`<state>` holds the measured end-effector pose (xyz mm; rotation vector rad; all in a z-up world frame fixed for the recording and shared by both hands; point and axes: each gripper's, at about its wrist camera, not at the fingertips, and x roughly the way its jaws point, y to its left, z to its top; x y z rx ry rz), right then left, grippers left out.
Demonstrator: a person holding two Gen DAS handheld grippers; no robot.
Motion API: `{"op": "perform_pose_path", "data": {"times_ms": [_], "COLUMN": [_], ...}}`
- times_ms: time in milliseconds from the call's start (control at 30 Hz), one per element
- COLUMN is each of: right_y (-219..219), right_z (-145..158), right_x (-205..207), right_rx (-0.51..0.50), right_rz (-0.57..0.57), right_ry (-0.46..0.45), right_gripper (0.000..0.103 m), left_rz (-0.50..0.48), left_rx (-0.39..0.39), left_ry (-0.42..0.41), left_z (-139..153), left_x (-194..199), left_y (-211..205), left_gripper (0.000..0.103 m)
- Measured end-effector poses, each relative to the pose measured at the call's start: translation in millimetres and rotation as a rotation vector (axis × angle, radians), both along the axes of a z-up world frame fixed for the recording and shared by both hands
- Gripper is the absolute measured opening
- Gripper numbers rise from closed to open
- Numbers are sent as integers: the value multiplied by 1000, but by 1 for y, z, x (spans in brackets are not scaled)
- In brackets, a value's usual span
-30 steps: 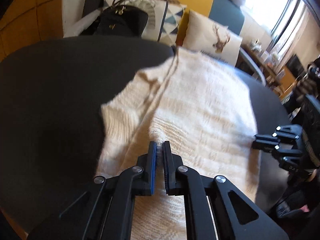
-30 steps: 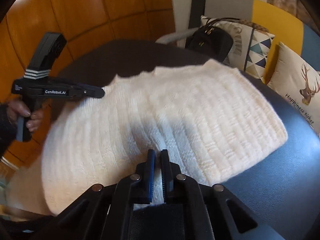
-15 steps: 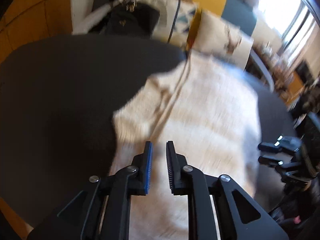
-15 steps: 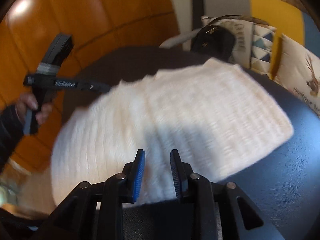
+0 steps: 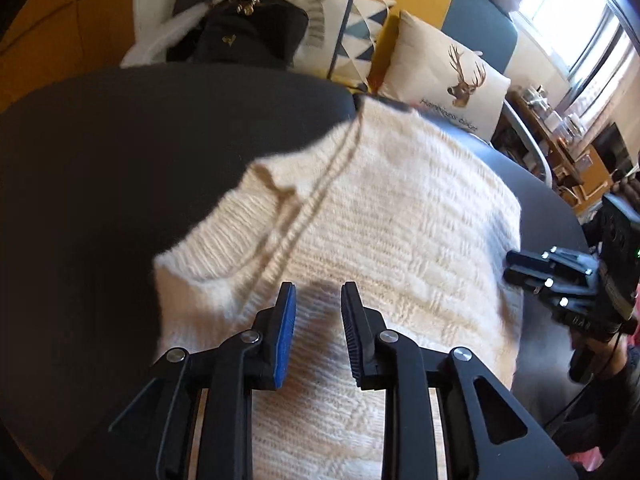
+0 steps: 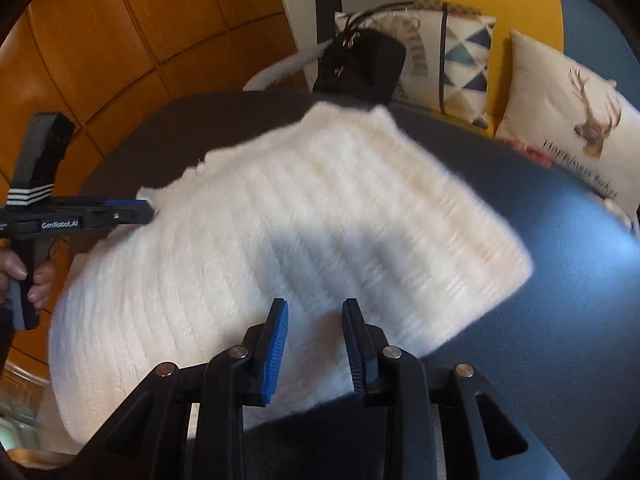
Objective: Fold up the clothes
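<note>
Two grippers over one cream knit sweater (image 5: 392, 240), and both are showing daylight between their fingers. Left gripper (image 5: 318, 304) has its jaws parted, blue pads facing each other, nothing pinched between them, hovering above the near part of the knit. Right gripper (image 6: 314, 312) is the same story: jaws spread, empty, poised above the sweater's near edge where the fabric meets the dark tabletop.

The sweater lies flat on the round dark table (image 5: 120, 160), spread across the middle and reaching toward the far rim. From the left wrist view a seam line runs diagonally up the knit, and a folded flap sits on the left side of the garment. The right wrist view is a bit blurred, but the ribbed rows read clearly, with a squared corner pointing out to the right.

Across the cloth, each camera catches the other tool: the right gripper (image 5: 520, 268) at the sweater's right edge, and the left gripper (image 6: 140, 212) with its tip at the left edge of the knit, a hand (image 6: 24, 280) wrapped around its handle.

Behind the table: a black handbag (image 5: 248, 36), a cushion with blue triangles (image 5: 352, 24), and a deer-print cushion (image 5: 448, 80) on a yellow and blue seat. Orange wood panelling (image 6: 120, 40) fills the left side of the right wrist view.
</note>
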<state>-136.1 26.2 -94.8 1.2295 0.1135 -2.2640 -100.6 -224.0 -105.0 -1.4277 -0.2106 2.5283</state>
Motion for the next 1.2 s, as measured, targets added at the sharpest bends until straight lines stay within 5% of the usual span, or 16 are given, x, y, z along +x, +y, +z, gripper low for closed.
{"op": "perform_pose_path", "data": {"times_ms": [167, 367, 567, 833, 1000, 1200], "right_y": [-1, -27, -30, -29, -52, -66], "right_z": [15, 3, -20, 15, 6, -23], "right_x": [-39, -79, -81, -96, -139, -147], "right_rx": [4, 53, 44, -57, 82, 153], "right_rz": [21, 59, 43, 46, 55, 71], "right_ry": [59, 34, 15, 81, 64, 27], "right_gripper": [28, 28, 31, 33, 37, 44], "left_rz": [32, 107, 213, 401, 536, 555], "left_rx": [-68, -170, -108, -38, -102, -86], "left_ry": [81, 16, 77, 172, 90, 124], "left_z": [13, -17, -9, 10, -11, -23], "left_x": [0, -8, 15, 70, 110, 129], "left_y": [30, 56, 42, 13, 3, 0], "left_gripper": [28, 30, 36, 36, 36, 40]}}
